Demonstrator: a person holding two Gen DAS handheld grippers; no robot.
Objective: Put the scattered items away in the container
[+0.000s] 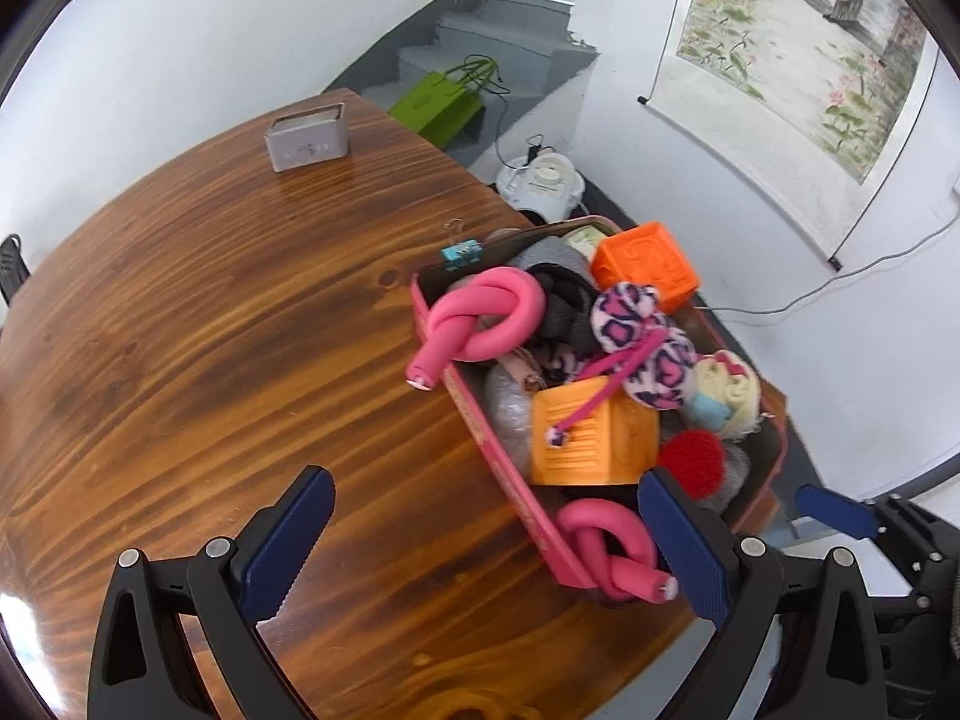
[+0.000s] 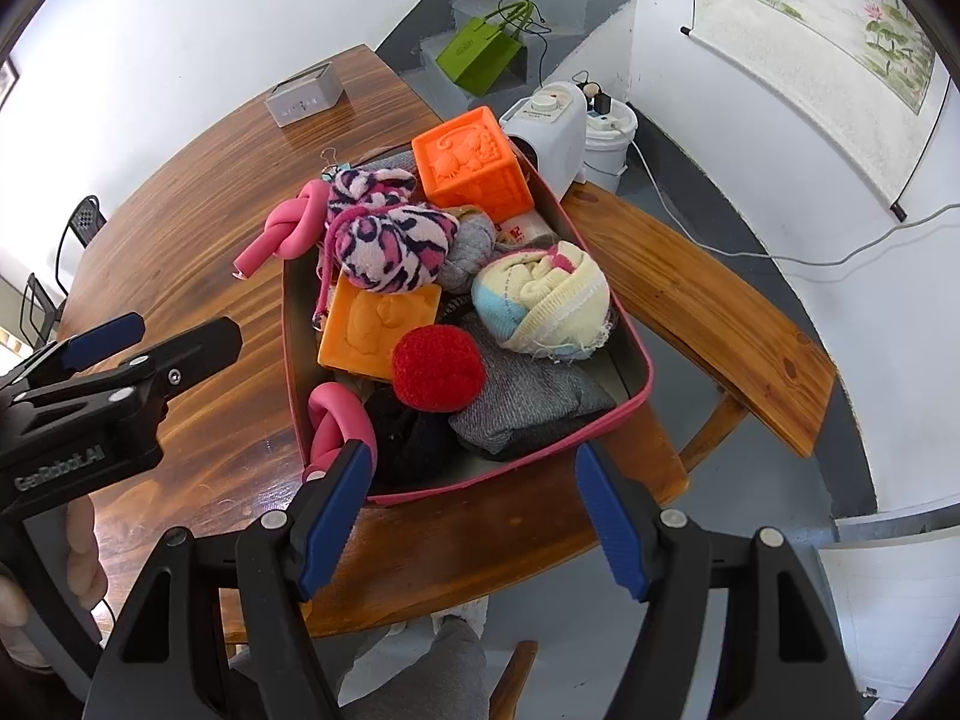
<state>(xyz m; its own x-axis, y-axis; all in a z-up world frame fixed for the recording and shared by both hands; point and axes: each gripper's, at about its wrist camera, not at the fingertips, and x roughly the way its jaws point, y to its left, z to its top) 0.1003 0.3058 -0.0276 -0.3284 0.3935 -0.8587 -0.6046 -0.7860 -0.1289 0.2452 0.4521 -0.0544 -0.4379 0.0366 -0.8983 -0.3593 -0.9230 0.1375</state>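
A pink-rimmed container [image 1: 510,474] [image 2: 630,408] sits at the table's right edge, piled full: orange cubes [image 1: 591,432] [image 2: 471,156], knotted pink foam rollers [image 1: 480,318] [image 2: 288,228], a leopard-print plush [image 2: 384,240], a red pom-pom [image 2: 438,366], rolled socks [image 2: 540,294] and grey cloth [image 2: 528,405]. A blue binder clip [image 1: 461,253] lies on the table touching the container's far corner. My left gripper [image 1: 486,546] is open and empty over the table left of the container. My right gripper [image 2: 474,516] is open and empty above the container's near end.
A grey metal tin [image 1: 307,137] [image 2: 306,97] stands at the table's far side. A wooden bench [image 2: 708,306] runs along the right of the table. A white appliance [image 2: 555,120], a bucket and a green bag [image 2: 480,54] are on the floor beyond.
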